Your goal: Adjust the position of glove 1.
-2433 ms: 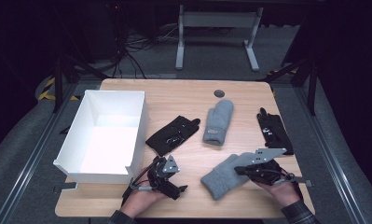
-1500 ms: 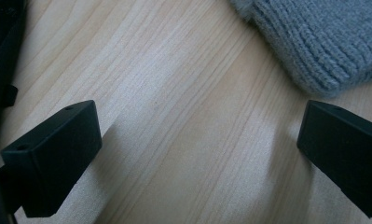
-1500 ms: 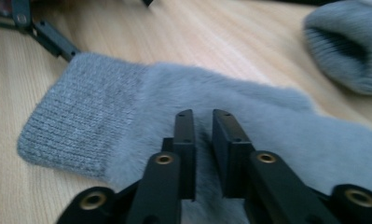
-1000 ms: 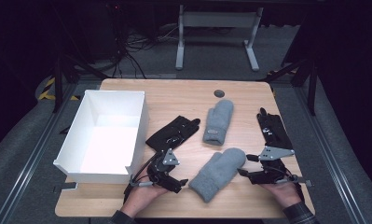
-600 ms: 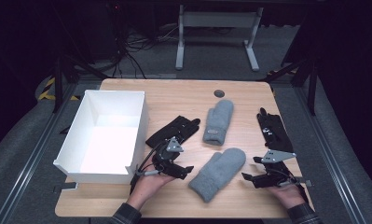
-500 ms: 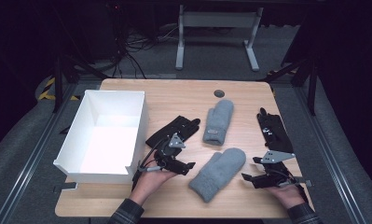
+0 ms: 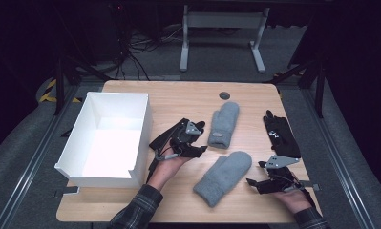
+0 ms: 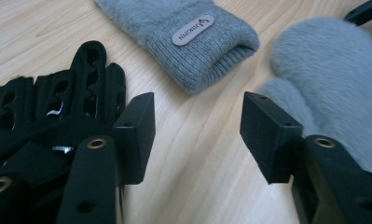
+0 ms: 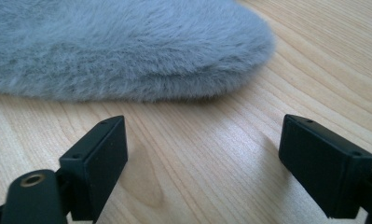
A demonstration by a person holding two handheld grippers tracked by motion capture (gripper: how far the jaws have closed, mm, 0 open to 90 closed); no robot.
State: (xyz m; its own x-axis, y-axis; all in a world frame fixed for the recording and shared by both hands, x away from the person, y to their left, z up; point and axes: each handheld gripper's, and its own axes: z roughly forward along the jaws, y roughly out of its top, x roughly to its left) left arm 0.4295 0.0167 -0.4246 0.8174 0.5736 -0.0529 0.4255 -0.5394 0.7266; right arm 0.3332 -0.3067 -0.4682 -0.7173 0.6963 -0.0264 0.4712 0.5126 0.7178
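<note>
Looking past our right gripper (image 9: 202,163), jaws wide and empty, we see the near mitten (image 9: 127,46) lying flat just ahead on the table (image 9: 314,56). It looks soft, light and floppy; we would pinch its edge or cuff. Our left gripper (image 8: 197,135), jaws just narrowed to half open on nothing, hovers between the black glove (image 8: 48,107) and far mitten (image 8: 193,42).

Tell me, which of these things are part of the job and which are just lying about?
In the job: near grey mitten, black glove by the box, left claw, right claw.
Lying about: far grey mitten, other black glove, white box.
</note>
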